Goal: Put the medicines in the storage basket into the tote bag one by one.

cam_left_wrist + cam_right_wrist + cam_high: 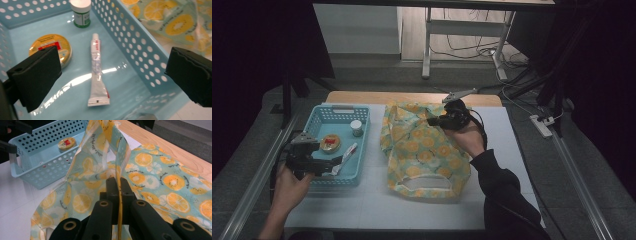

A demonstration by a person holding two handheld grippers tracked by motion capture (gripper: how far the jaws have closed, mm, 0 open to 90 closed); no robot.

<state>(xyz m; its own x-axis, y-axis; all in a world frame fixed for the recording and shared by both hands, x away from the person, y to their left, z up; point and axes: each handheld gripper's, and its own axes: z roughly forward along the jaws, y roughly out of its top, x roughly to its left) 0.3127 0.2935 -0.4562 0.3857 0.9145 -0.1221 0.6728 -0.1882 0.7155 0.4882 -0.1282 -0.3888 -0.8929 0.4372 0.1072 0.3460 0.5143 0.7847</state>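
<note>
Writing is scarce and mostly too small to read: the round yellow tin [51, 48] carries a red label band, the white tube [97, 72] has red print down its side, and the small white-capped jar [80, 13] wears a green label, none of it legible. The fruit-print bag [424, 150] bears short lines of script among its orange and kiwi slices, too fine to make out.

At the table's left edge sits the blue perforated basket [362, 125]. The left gripper [329, 165] hovers over the basket's near end with its jaws spread wide and nothing between them; in the left gripper view the tube lies flat on the basket floor between and below the two pads, cap pointing away, with the tin to its left and the jar at the far wall. The basket's walls close in on both sides of the tube.

The bag lies spread across the table's middle. The right gripper [119, 185] is clamped on a fold of the bag near the far edge, lifting it upright. Bare table lies along the near and right edges.
</note>
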